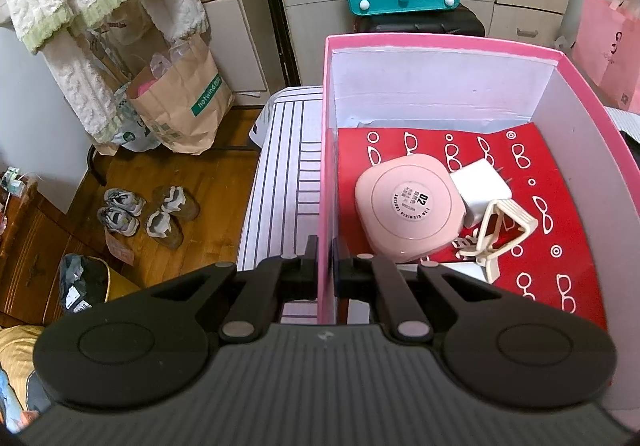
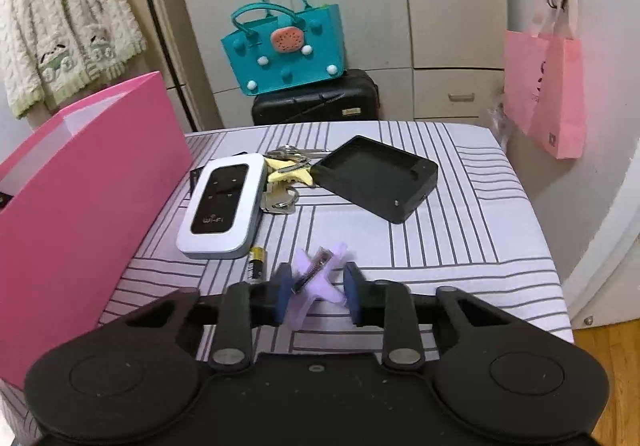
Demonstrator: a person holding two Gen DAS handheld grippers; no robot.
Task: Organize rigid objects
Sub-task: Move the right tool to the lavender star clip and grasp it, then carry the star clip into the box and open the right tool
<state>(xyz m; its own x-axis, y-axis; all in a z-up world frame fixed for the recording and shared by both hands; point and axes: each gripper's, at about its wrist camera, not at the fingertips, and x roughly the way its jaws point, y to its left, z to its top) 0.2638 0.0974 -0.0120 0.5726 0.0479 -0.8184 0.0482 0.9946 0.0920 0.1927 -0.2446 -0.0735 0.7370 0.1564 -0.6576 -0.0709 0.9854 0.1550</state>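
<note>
**A:** What's hard to make out?

**B:** The small lilac plastic spring clip [image 2: 318, 282] is blurred, so its outline is soft; only the metal coil across its middle reads clearly. A cylindrical black-and-gold battery [image 2: 256, 260] lies partly behind the right gripper's [image 2: 318, 292] left finger. A bunch of metal keys [image 2: 286, 182] with a yellow tag is half hidden behind the white pocket Wi-Fi router with a black face [image 2: 220, 210].

**A:** And the clip against the fingers?

**B:** It sits between the blue pads [image 2: 283, 292], its crossed arms reaching both; they look closed on it, over the striped grey-and-white bedcover [image 2: 460, 226].

**A:** The left side?

**B:** The left gripper [image 1: 325, 270] pinches the left wall of the tall pink cardboard box [image 1: 326, 134], one finger outside, one inside. In the box, on red paper printed with white spectacles [image 1: 560, 214], lie a rounded pink plastic case [image 1: 408, 214], a white plug adapter [image 1: 480, 190] and a cream plastic clip [image 1: 496, 234], all touching.

**A:** Anything else loose?

**B:** A shallow black rectangular tray [image 2: 376, 178], beside the keys.
</note>
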